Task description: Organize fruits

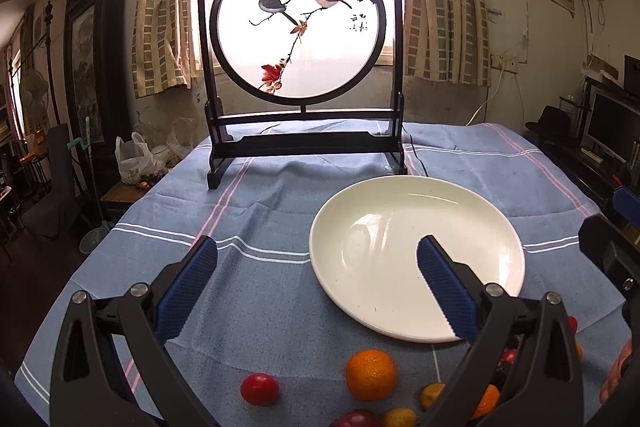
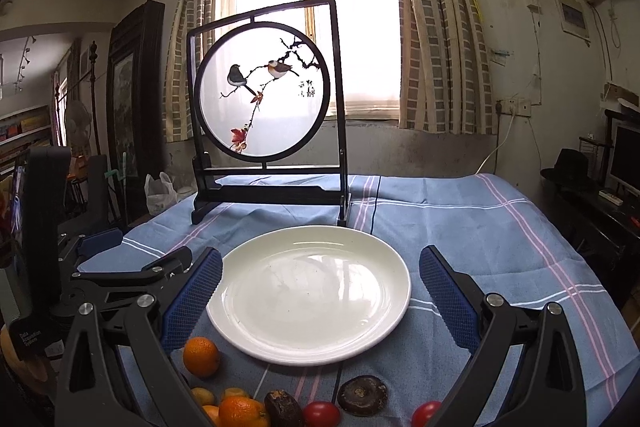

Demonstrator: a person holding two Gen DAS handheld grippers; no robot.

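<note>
**Both grippers spread above the fruit, plate bare**

The left gripper (image 1: 316, 267) hangs with fingers wide apart, gripping nothing; the right gripper (image 2: 320, 275) likewise. Between them lies the white plate (image 2: 240, 323) on the blue striped cloth (image 2: 480, 227). Near its near rim sit an orange (image 1: 371, 374), a red fruit (image 1: 259, 388) and a dark mushroom (image 2: 362, 395). Far behind stands the bird screen (image 1: 298, 27).

Left claw (image 1: 316, 283) and right claw (image 2: 320, 291) both hang level, jaws spread wide, gripping nothing

The plate (image 2: 312, 291) lies bare; fruit (image 2: 201, 355) crowds its near rim, a bird screen (image 2: 266, 99) stands behind.
</note>
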